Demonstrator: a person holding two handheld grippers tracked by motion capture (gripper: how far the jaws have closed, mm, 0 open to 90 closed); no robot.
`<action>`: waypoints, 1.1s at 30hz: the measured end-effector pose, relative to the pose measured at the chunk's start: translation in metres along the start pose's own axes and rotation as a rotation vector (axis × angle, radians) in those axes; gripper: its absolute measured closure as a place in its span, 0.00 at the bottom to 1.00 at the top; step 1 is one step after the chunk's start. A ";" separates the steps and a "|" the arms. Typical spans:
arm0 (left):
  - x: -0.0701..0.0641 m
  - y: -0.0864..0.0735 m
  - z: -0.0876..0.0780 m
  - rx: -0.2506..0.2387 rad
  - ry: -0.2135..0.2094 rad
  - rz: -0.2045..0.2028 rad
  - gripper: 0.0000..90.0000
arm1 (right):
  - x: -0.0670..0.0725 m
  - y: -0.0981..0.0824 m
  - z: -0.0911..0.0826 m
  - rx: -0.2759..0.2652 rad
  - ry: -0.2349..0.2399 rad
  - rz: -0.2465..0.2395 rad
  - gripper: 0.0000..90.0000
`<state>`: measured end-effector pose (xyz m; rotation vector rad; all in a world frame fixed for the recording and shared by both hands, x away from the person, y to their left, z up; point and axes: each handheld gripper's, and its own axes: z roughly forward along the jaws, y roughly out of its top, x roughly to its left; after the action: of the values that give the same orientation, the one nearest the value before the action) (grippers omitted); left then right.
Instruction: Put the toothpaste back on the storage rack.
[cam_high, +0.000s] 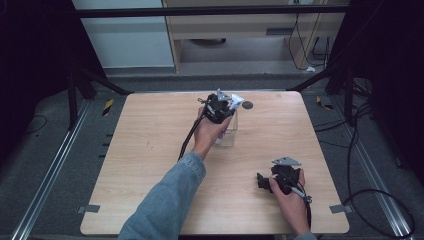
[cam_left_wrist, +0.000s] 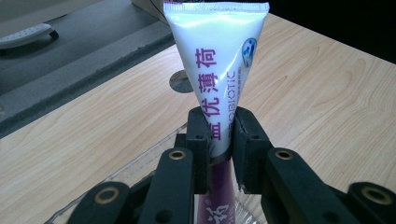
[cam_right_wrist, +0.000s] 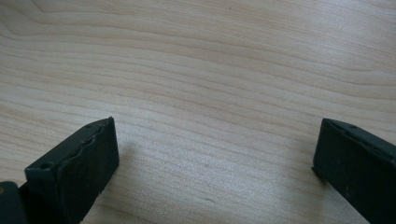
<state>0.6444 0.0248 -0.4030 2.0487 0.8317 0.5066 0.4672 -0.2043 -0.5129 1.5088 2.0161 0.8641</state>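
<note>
In the left gripper view, a white toothpaste tube with purple lettering stands upright, crimped end up. My left gripper is shut on its lower part. Below the jaws lies the rim of a clear plastic container, with the tube's purple lower end above it. From the high view, the left gripper holds the tube above that clear container at the table's far middle. My right gripper rests low near the front right, and its jaws stand wide open over bare wood.
A small dark round hole sits in the wooden table just right of the tube. Black cables trail on the floor to the right. Metal frame legs stand behind the table's far corners.
</note>
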 end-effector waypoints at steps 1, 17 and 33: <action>-0.001 0.000 0.000 -0.001 0.001 0.003 0.86 | 0.000 0.000 0.000 -0.001 0.000 0.002 0.00; 0.001 0.000 0.002 -0.004 -0.014 -0.010 0.84 | 0.000 0.000 0.000 0.000 0.000 0.000 0.00; 0.002 0.000 0.000 -0.007 0.008 -0.008 0.73 | 0.000 0.000 0.000 0.000 0.000 0.000 0.00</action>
<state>0.6459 0.0260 -0.4032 2.0371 0.8418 0.5133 0.4672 -0.2043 -0.5129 1.5084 2.0164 0.8637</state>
